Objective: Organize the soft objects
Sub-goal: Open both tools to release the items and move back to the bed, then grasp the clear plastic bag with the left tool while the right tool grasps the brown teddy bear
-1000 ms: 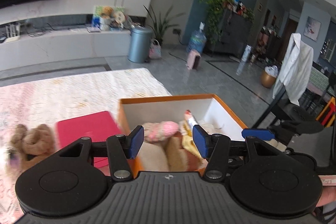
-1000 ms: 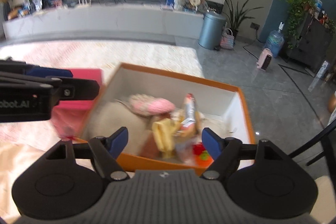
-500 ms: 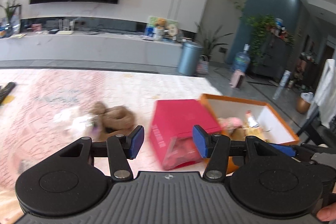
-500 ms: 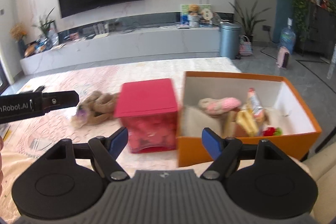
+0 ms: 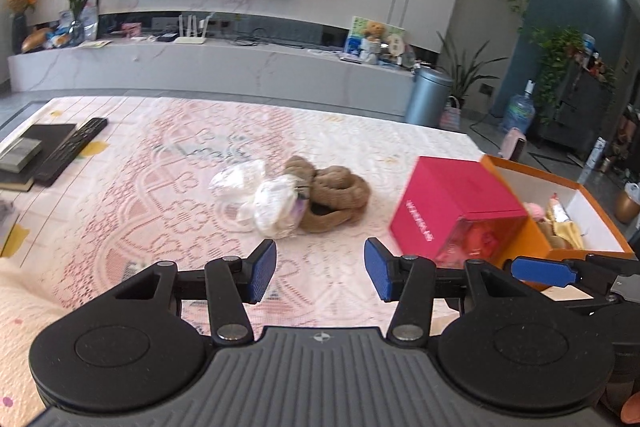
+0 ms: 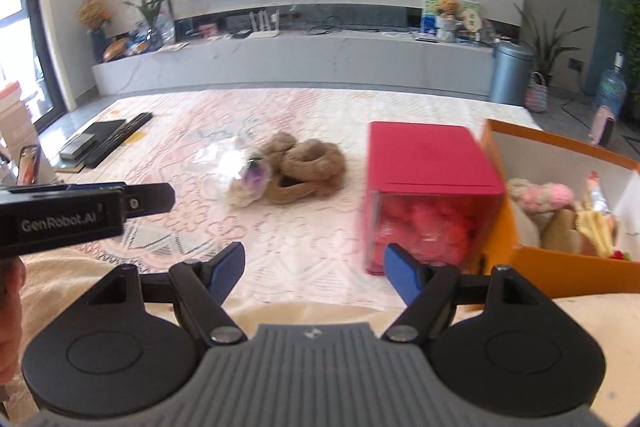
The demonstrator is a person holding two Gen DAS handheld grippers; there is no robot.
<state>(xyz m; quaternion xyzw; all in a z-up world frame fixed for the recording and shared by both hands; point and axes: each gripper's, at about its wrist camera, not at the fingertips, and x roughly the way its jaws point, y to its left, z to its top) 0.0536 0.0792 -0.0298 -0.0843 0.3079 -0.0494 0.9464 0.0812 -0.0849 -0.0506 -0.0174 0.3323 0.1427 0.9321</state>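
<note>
A brown plush toy (image 5: pixel 334 193) lies on the pink lace cloth, touching a clear bag of white stuff (image 5: pixel 272 205); both also show in the right wrist view, the plush (image 6: pixel 306 167) and the bag (image 6: pixel 244 179). An orange box (image 5: pixel 560 223) at the right holds several soft toys (image 6: pixel 556 211). My left gripper (image 5: pixel 320 275) is open and empty, short of the bag. My right gripper (image 6: pixel 314 271) is open and empty, near the front edge of the cloth.
A red box with a clear front (image 5: pixel 452 211) stands between the plush and the orange box, also in the right wrist view (image 6: pixel 428 195). A remote control (image 5: pixel 70 149) and dark books (image 5: pixel 28 151) lie at the far left. A cream blanket (image 6: pixel 320 311) lies below the grippers.
Both grippers have swung left, away from over the orange box, and now face the plush toy and the bag. Both stay open and empty.
</note>
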